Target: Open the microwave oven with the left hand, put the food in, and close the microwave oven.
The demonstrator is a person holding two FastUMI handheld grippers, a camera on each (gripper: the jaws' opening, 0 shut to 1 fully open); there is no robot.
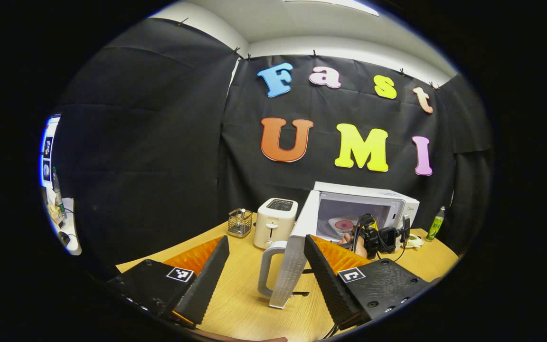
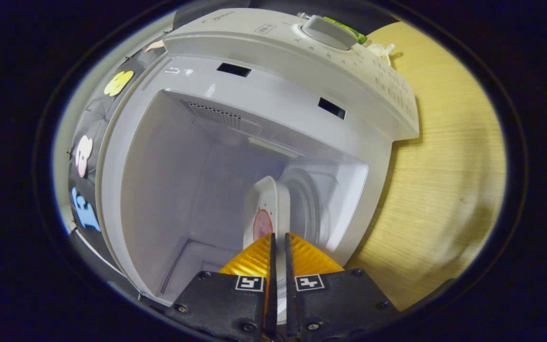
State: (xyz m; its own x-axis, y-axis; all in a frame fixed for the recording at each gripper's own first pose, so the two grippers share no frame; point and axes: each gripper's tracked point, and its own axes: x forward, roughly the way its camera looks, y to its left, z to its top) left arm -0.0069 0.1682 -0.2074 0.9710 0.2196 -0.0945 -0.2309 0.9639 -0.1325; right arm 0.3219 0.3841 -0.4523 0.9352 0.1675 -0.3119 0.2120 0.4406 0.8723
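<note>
The white microwave (image 1: 387, 197) stands at the back of the wooden table (image 1: 240, 304), its door (image 1: 297, 247) swung wide open towards me with the grey handle (image 1: 268, 270) on its edge. My left gripper (image 1: 266, 237) is open, one finger on each side of the door's edge, touching nothing. In the right gripper view the microwave cavity (image 2: 183, 156) appears tilted. There my right gripper (image 2: 278, 237) is shut on the rim of a white plate (image 2: 268, 199) carrying pink food (image 2: 262, 224), held inside the cavity. From the left gripper view, the plate (image 1: 344, 224) sits low in the oven, with the right gripper (image 1: 380, 237) and a hand at the opening.
A white toaster (image 1: 276, 221) and a wire basket (image 1: 240, 222) stand left of the microwave. A green bottle (image 1: 436, 223) and a small white item (image 1: 415, 241) are to its right. The control knob (image 2: 328, 31) is on the oven's panel. Bare tabletop (image 2: 444, 190) lies beside the oven.
</note>
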